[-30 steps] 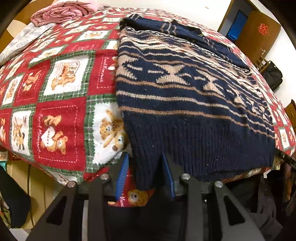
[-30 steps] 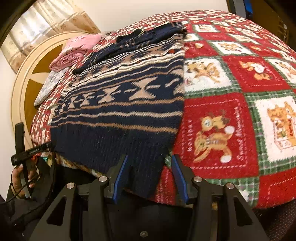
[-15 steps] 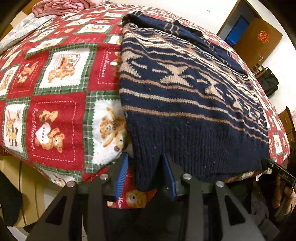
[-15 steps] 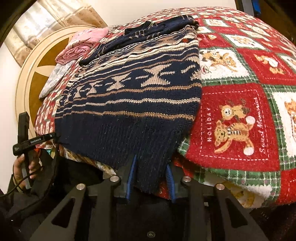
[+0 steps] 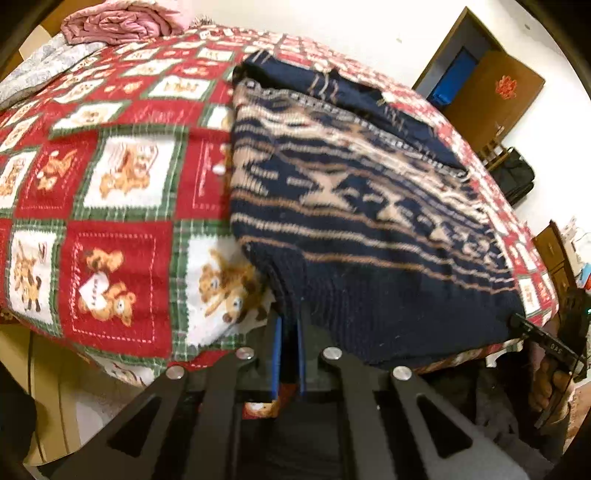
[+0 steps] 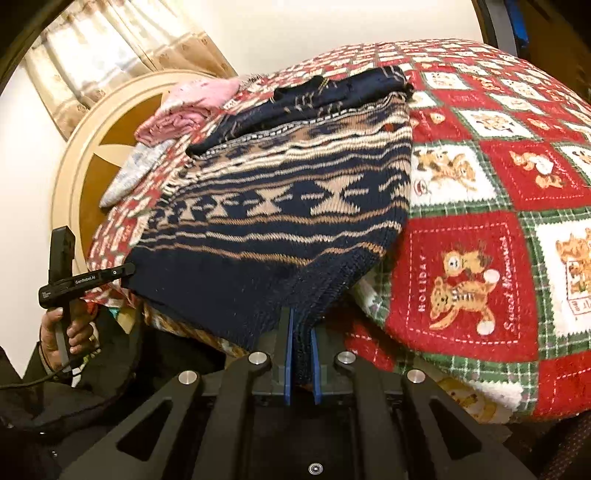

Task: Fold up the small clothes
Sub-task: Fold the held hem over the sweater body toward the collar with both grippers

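Sweater (image 5: 369,229) lengthwise up bed, hem corners in both tongs.

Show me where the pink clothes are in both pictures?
Left wrist view: pink clothes at the top left, at the bed's far end.
Right wrist view: pink clothes upper left of middle, left of the sweater.
Shared landmark: the sweater.

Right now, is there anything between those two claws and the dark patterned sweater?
Nothing. The left gripper and the right gripper are each shut on the sweater's bottom hem. The folded pink clothes lie apart, near the headboard.
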Demonstrator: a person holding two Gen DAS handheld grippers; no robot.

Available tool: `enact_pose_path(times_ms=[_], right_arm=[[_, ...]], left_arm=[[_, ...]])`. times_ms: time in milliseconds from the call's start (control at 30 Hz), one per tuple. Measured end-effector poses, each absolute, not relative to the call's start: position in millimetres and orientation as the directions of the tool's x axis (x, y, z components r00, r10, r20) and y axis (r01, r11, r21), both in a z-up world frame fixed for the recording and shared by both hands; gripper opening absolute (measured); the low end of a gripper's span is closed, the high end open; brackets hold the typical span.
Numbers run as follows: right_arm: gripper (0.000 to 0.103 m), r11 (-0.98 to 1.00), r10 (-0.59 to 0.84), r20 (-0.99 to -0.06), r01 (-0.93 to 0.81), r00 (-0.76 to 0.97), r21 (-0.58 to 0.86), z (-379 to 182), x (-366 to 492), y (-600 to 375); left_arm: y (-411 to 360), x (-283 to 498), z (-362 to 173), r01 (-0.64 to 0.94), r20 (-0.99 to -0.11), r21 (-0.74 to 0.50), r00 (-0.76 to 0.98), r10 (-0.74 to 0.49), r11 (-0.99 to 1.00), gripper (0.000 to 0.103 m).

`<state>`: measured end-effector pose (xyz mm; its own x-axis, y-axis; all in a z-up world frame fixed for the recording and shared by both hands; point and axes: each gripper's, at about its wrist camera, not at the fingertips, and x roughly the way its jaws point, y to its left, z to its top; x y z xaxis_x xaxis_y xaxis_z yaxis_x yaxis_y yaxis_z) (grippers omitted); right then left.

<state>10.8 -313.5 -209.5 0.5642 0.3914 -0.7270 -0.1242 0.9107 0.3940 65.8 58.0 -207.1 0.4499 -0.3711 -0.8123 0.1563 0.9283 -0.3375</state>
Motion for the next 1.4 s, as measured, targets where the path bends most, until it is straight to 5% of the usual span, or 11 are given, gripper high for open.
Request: enact_pose_path(times_ms=[633,1400], right_arm=[[0.007,0.870,0.431,-0.558,-0.163,0.709,0.465,-141,44,-335],[0.007,0.918,0.324,-0.557,-0.111,0.765,0.381,-79,194,-356]], left_arm=[[73,101,-155,0.190,-0.698,-0.433,0.548,-0.461,0.881,0.007],[53,245,-101,0.182,-0.644,-0.474,0.595,-0.481,0.861,0.007]])
